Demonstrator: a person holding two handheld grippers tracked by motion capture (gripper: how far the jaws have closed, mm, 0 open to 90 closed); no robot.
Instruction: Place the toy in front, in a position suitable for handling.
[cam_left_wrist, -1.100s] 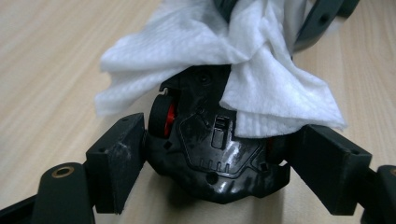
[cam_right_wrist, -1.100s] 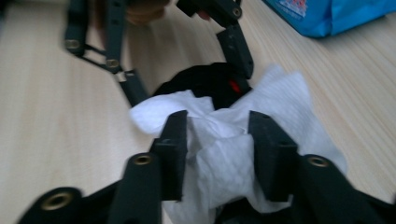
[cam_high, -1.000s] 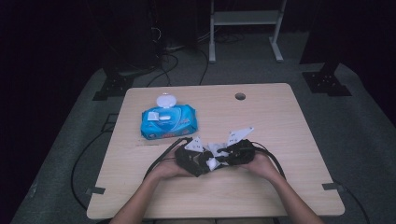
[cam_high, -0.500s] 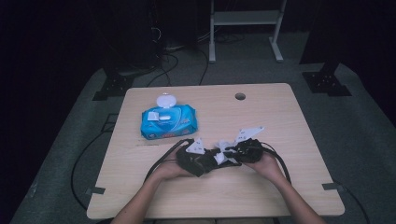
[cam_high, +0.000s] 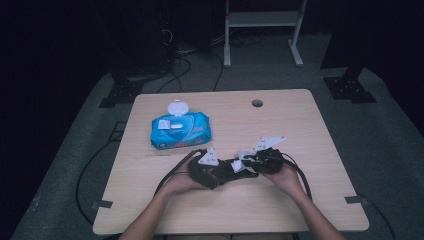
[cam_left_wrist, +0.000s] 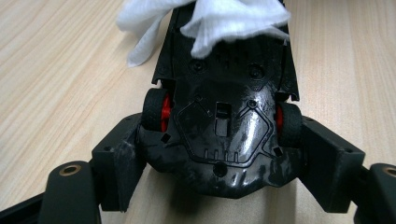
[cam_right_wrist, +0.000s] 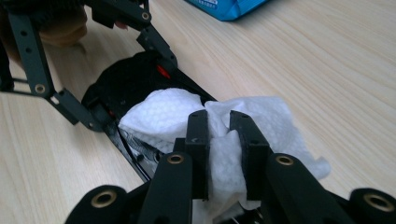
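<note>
Left gripper (cam_left_wrist: 219, 182): clamped across the toy car (cam_left_wrist: 224, 121), belly up, just above the table (cam_high: 300, 125).
Right gripper (cam_right_wrist: 218, 154): pinching the white wipe (cam_right_wrist: 224, 140), pressed onto the car.
Wipes pack (cam_high: 180, 130): behind, well apart.

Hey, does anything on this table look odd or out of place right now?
Yes: the toy car is belly-up in the left gripper while the right gripper wipes its wet, glossy underside with a wipe. The wipes pack sits with its lid open.
</note>
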